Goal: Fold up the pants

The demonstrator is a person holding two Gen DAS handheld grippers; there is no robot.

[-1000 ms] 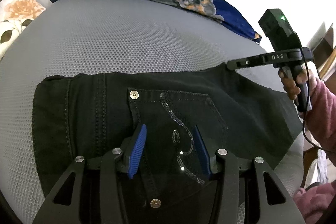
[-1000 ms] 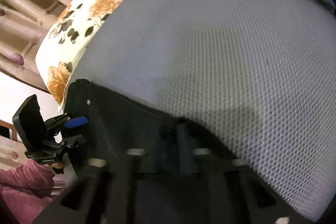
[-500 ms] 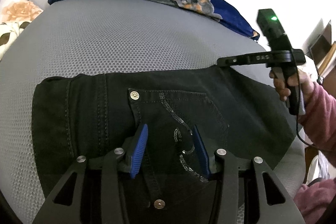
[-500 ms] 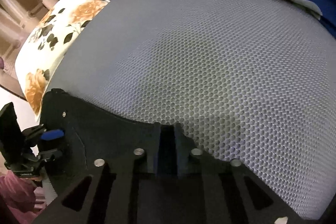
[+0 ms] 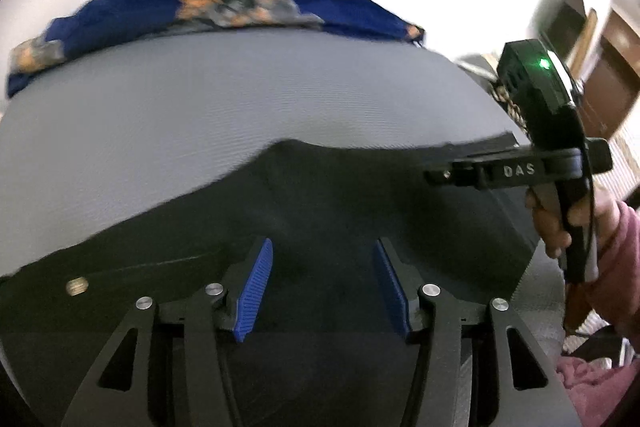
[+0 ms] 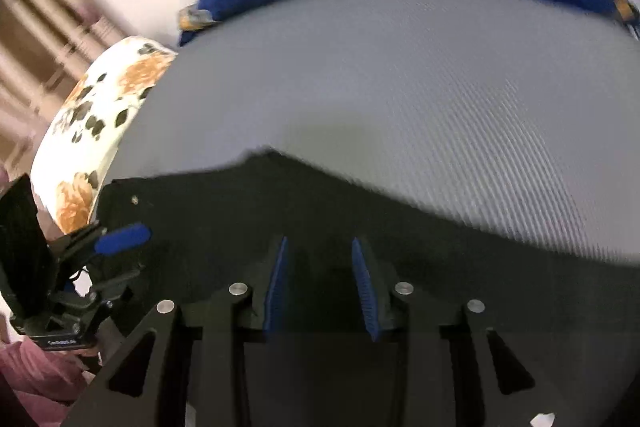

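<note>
The pants lie flat and black on the grey mesh bed, right under both of my tools. Their long axis runs across my views, side to side. Through the left wrist camera, my left gripper hangs over the dark cloth with its blue fingers set fairly wide and opening; cloth lies below the gap, and the pads press on nothing I can make out. Through the right wrist camera, my right gripper has its fingers narrower, also opening, with the black fabric beneath them and no grip that I can see.

Outward from there, the far edge of the pants rises to a low peak near the middle of both views and slopes away on either side. Beyond that edge the bed is bare grey mesh up to a blue flowered blanket along the back, so there is open room ahead.

Only the left view shows a metal rivet at the left, and the right tool from the side, held by a hand in a pink sleeve. Only the right view shows a white flowered pillow at the bed's left end. Both pictures are motion-blurred.
</note>
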